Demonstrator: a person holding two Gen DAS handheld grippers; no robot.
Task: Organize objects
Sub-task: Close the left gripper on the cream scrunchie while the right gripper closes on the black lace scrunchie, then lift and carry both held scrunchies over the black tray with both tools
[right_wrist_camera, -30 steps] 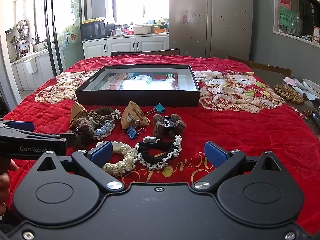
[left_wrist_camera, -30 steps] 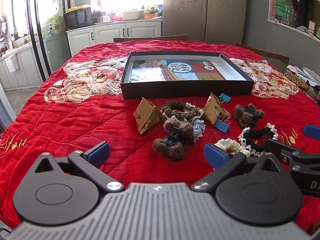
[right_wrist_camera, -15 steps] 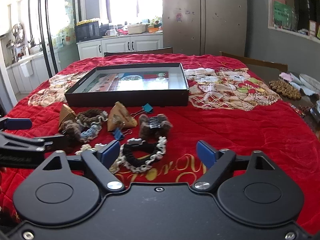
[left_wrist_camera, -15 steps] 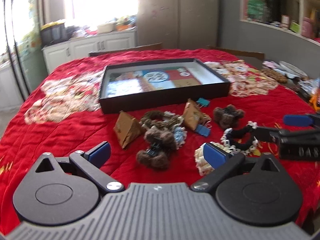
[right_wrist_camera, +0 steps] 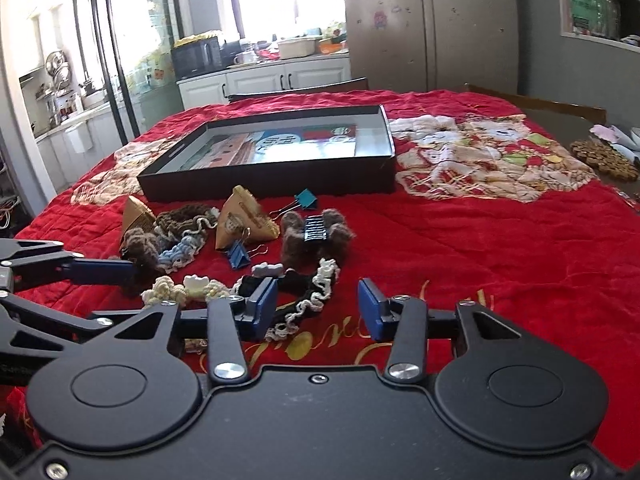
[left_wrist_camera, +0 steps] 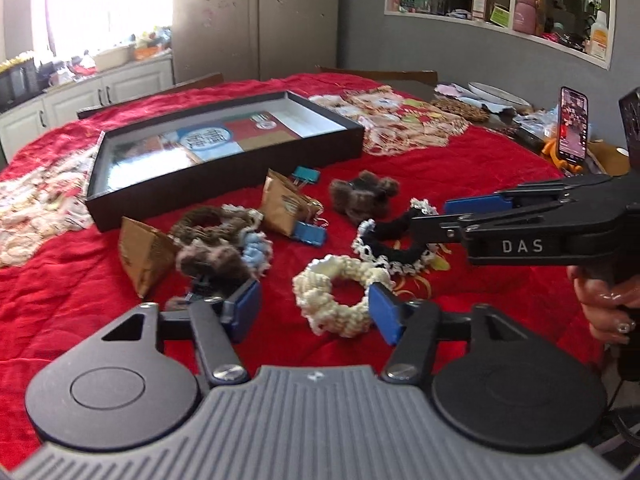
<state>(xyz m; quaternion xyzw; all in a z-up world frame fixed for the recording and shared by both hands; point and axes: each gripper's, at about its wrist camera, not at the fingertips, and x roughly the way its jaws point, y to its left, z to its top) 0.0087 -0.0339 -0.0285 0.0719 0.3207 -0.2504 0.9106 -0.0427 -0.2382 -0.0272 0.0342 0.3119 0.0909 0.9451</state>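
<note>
Looking along my left hand-held gripper [left_wrist_camera: 314, 306], I see its blue pads spread apart, with the cream scrunchie [left_wrist_camera: 340, 294] lying between them on the red-quilted surface [left_wrist_camera: 480, 184]; whether the right pad touches the scrunchie I cannot tell. My right hand-held gripper [right_wrist_camera: 318, 306] is also spread wide and holds nothing; the black scrunchie with white trim [right_wrist_camera: 304, 292] lies just in front of its left pad and partly between the two. Behind these sit a furry brown hair claw [right_wrist_camera: 314, 234], two tan paper pyramids [right_wrist_camera: 244, 220], a dark blue binder clip [right_wrist_camera: 238, 256] and a teal binder clip [right_wrist_camera: 306, 199]; further left a brown and pale-blue scrunchie heap [left_wrist_camera: 224, 232] lies beside a second brown furry clip [left_wrist_camera: 212, 260]. Farther back, an open black shallow box [right_wrist_camera: 280, 182] with a printed sheet inside rests on the cloth, well apart from both grippers; a phone [left_wrist_camera: 573, 128] stands upright at the far right edge.
</note>
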